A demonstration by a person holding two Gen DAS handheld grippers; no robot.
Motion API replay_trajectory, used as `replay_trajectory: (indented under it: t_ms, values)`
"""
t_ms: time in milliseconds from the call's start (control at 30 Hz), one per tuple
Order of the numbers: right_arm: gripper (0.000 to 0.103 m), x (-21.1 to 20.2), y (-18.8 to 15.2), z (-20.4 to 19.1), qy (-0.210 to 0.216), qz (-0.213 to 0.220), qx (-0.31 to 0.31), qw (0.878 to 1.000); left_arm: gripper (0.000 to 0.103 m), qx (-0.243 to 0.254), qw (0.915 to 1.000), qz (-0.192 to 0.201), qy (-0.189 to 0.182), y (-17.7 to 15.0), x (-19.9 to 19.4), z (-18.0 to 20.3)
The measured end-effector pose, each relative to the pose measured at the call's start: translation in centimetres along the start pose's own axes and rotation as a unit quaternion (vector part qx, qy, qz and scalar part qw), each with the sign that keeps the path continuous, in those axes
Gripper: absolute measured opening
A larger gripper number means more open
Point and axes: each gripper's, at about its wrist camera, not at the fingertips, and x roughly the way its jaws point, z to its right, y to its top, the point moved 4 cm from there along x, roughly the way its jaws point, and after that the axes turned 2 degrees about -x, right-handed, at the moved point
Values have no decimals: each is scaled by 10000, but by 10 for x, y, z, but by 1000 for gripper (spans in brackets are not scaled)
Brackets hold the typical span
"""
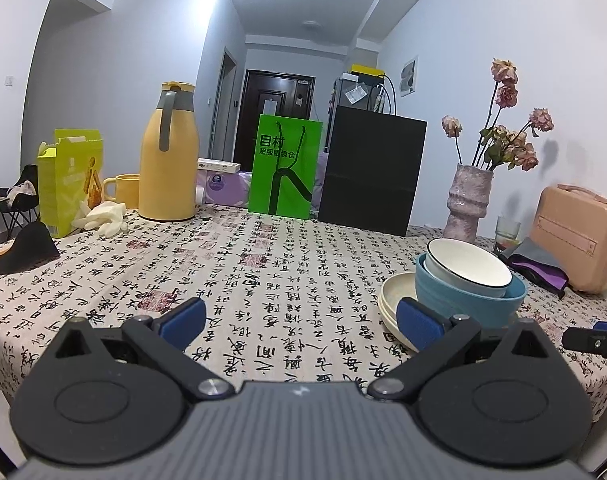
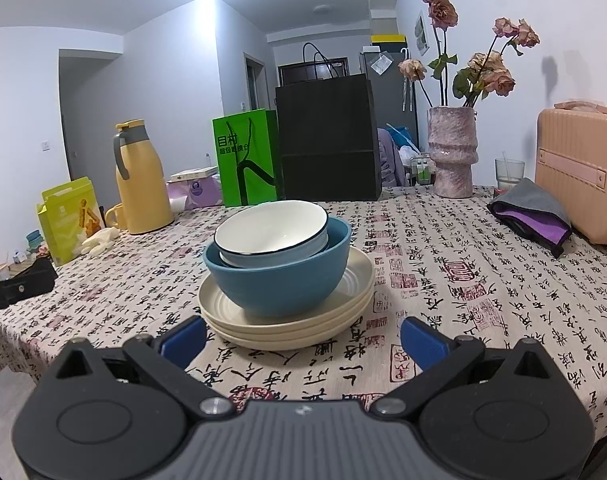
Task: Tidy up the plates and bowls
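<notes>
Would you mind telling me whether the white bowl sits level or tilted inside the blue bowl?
Tilted. The white bowl leans inside the blue bowl: in the right wrist view its dark rim rides higher at the right than at the left.

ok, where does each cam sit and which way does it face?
Left wrist: on the left gripper, low over the near table edge, facing the green bag; open jaws show.
Right wrist: on the right gripper, facing the blue bowl on the plates; open jaws show.
Shared: bowl stack, bag.
</notes>
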Motion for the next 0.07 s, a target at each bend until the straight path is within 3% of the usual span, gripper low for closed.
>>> replay_trajectory:
  t_ms: [67]
  values:
    - [103,0,0,0,2,0,4,10000,103,-10,10000,14,-27,1,-1,0]
